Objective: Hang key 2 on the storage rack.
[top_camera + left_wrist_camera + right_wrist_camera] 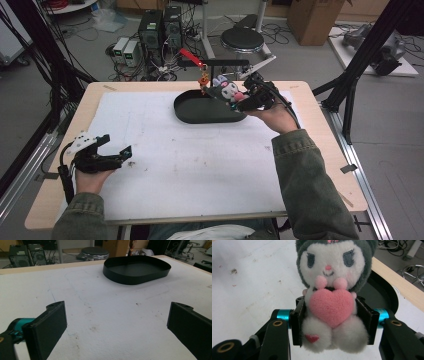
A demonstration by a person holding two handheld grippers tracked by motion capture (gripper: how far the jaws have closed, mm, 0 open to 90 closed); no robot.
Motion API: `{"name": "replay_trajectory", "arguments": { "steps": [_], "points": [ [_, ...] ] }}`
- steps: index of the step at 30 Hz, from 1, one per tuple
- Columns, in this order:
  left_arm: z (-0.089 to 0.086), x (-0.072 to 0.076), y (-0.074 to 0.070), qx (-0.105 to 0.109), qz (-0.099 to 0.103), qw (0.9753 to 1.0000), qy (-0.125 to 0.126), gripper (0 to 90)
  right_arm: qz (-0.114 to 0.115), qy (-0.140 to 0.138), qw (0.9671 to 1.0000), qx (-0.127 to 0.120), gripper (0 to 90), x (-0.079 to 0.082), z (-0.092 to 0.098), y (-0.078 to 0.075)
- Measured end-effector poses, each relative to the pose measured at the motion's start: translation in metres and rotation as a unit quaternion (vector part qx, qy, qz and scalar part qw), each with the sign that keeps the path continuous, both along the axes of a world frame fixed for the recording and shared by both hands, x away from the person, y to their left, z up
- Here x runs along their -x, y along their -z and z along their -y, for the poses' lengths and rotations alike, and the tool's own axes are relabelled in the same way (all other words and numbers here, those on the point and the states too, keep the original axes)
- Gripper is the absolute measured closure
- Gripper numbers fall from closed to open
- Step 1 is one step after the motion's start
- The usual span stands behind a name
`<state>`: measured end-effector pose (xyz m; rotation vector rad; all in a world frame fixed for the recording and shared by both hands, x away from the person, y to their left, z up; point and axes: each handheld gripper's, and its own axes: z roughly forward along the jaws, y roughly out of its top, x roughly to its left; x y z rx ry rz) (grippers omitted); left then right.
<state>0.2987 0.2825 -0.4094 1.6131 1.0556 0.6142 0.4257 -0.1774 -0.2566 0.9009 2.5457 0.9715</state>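
1. Overhead, high view: right gripper sits at the far right of the counter, over the right end of the black tray. It carries the plush toy above the tray rim, toy clear of the tray floor. Left gripper rests low at the near-left of the counter, well apart from the tray, jaws spread, nothing between them.
2. Left gripper view: both black jaws stand wide apart with bare white counter between them. Tray lies farther off, up and right of centre, nothing inside it as far as visible.
3. Right gripper view: jaws clamp the plush toy from both sides at its body, level with the pink heart it holds. Toy is upright, face toward the camera, grey hood on top. Tray edge shows behind it on the right, white counter on the left.
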Motion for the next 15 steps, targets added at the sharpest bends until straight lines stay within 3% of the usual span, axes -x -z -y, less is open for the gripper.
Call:
{"name": "replay_trajectory", "arguments": {
  "steps": [6,12,15],
  "points": [
    [0.000,0.000,0.000,0.000,0.000,1.0000,0.000,3.2,-0.002,0.008,0.9999,-0.007,49.0,-0.010,0.003,-0.010],
    [0.000,0.000,0.000,0.000,0.000,1.0000,0.002,3.1,-0.012,0.034,0.9992,-0.017,49.0,-0.024,0.008,-0.013],
    [0.000,0.000,0.000,0.000,0.000,1.0000,0.001,3.2,-0.007,0.045,0.9987,-0.023,48.9,-0.032,0.010,-0.013]
  ]
}}
